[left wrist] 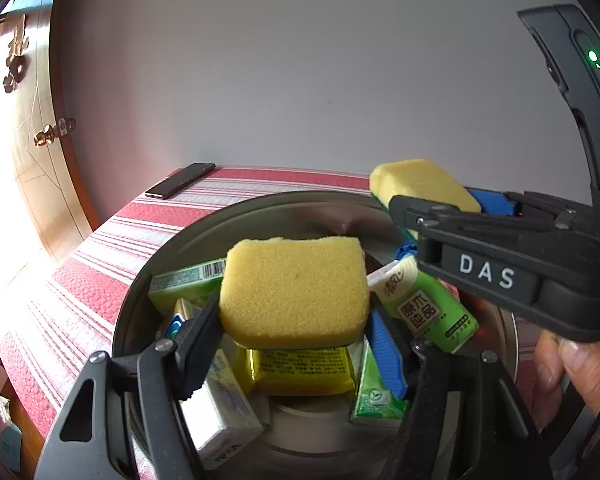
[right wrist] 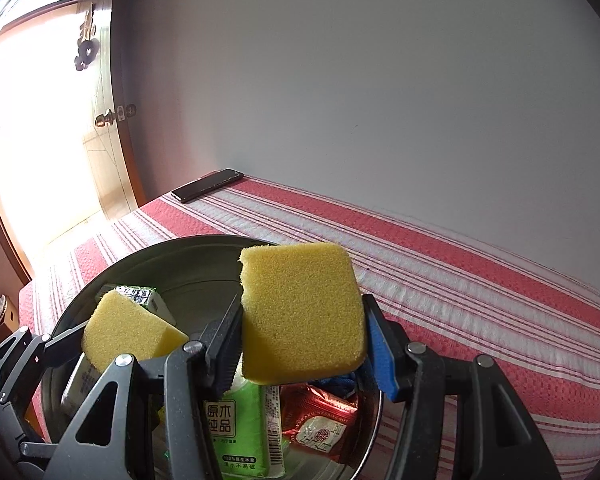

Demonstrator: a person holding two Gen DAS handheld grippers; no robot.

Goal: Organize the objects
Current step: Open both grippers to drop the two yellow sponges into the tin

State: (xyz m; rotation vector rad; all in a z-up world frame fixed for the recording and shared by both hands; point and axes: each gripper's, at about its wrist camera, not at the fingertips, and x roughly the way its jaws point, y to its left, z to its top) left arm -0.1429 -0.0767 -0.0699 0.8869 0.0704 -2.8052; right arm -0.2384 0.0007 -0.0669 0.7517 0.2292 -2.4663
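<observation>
Both hands hover over a round metal basin [left wrist: 236,216] [right wrist: 172,256] on the striped cloth. My left gripper [left wrist: 294,340] is shut on a yellow sponge [left wrist: 296,288], held above the packets in the basin. My right gripper [right wrist: 300,344] is shut on a second yellow sponge [right wrist: 304,312] over the basin's right side. In the left wrist view the right gripper [left wrist: 440,200] and its sponge [left wrist: 420,182] reach in from the right. The left gripper's sponge [right wrist: 124,328] shows at the lower left of the right wrist view.
The basin holds green tissue packs [left wrist: 424,304] [right wrist: 240,432], a yellow packet [left wrist: 304,368], a red packet [right wrist: 320,424] and a white box [left wrist: 224,412]. A dark phone [left wrist: 180,180] [right wrist: 208,185] lies at the table's far corner. A wall stands behind, a wooden door at left.
</observation>
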